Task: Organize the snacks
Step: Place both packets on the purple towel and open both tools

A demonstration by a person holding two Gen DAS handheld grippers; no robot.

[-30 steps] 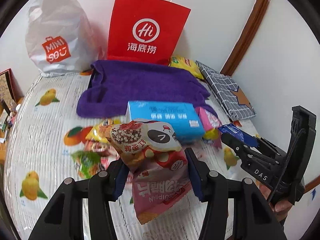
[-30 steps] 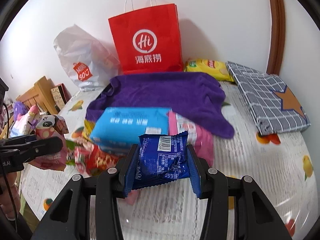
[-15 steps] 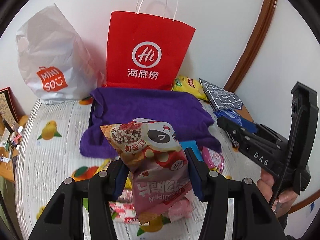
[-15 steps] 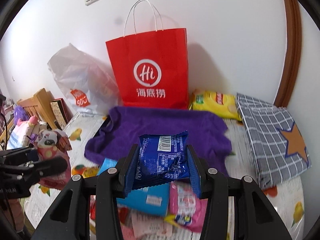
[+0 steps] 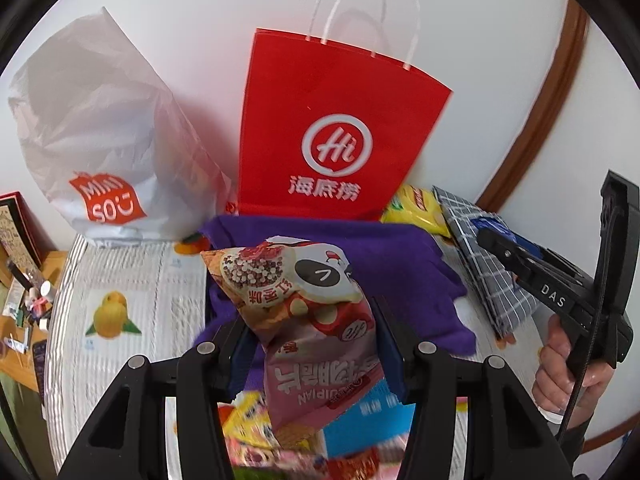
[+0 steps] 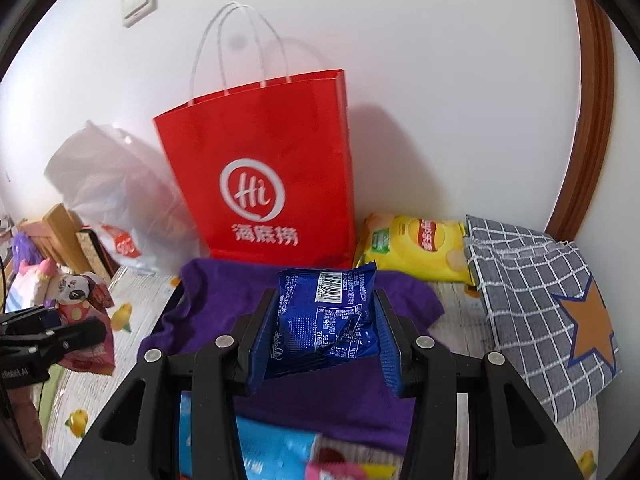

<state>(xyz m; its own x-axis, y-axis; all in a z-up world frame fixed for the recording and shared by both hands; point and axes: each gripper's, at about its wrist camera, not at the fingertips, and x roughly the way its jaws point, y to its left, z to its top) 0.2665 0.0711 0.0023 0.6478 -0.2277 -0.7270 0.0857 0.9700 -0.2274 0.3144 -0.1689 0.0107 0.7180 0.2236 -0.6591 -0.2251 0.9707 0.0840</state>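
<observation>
A home room: fruit-print tablecloth (image 5: 120,280), shopping bags (image 5: 332,128), plush toy (image 6: 30,280).

Black tongs (image 5: 312,344) with blue pads, silver screws.

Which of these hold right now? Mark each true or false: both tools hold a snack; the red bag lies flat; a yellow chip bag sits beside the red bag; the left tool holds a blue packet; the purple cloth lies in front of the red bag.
1. Both tools hold a snack. True.
2. The red paper bag lies flat. False: it stands upright against the wall.
3. A yellow chip bag sits beside the red bag. True.
4. The left tool holds a blue packet. False: it grips a pink snack bag; the right tool grips the blue packet.
5. The purple cloth lies in front of the red bag. True.
</observation>
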